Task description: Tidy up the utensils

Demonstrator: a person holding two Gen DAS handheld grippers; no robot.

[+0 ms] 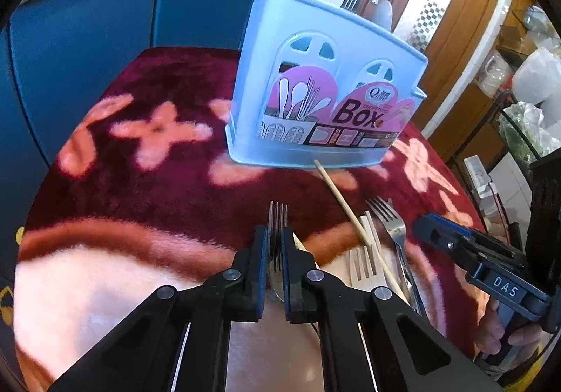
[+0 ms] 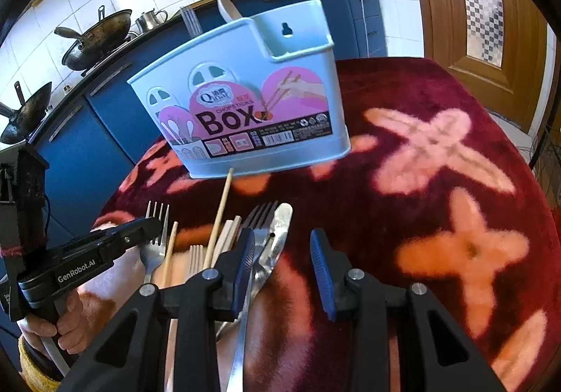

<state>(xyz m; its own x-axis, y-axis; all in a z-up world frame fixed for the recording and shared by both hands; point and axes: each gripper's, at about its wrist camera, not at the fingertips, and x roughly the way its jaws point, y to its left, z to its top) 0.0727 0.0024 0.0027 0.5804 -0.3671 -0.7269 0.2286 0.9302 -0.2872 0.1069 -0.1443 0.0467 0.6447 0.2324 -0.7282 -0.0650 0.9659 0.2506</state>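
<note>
A light blue utensil box [image 1: 326, 83] [image 2: 245, 94] stands upright on the maroon flowered cloth, with fork tines [image 2: 191, 22] and a white spoon [image 2: 228, 8] sticking out of its top. In front of it lie a wooden chopstick [image 1: 345, 206] [image 2: 221, 213], a wooden fork [image 1: 363, 269] and a metal fork with a flat metal utensil [image 2: 280, 227]. My left gripper [image 1: 277, 234] [image 2: 154, 222] is shut on a metal fork [image 1: 277, 213], its tines pointing toward the box. My right gripper [image 2: 282, 251] [image 1: 424, 227] is open above the metal utensils, touching none.
Blue cabinets [image 1: 87, 41] run behind the table, with woks [image 2: 94, 38] on the counter. A wooden door [image 2: 491, 24] is at the right. A shelf with plastic bags [image 1: 526, 83] stands off the table's right edge. A hand [image 2: 49, 325] holds the left gripper.
</note>
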